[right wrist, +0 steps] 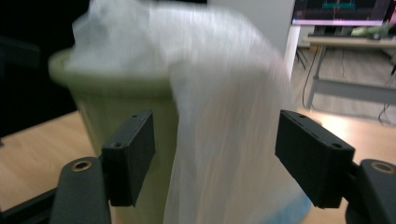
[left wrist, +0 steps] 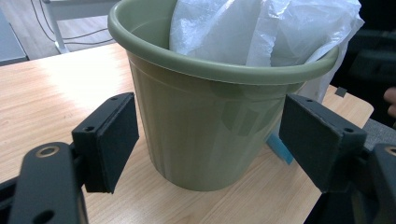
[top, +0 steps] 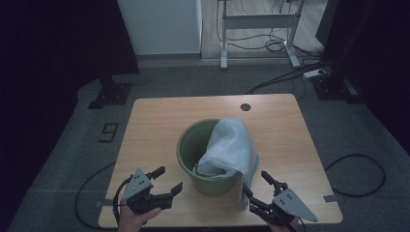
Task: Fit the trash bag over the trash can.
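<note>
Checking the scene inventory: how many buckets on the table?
1. The green bucket stands near the table's middle, a white bag hanging partly inside and over its right rim.

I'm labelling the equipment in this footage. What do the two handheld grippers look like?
Both the left gripper and the right gripper are black, each with two jaws ending in flat rectangular pads fixed by small screws. A grey three-cornered plate dotted with holes sits on each. A dark cable trails from the left one.
</note>
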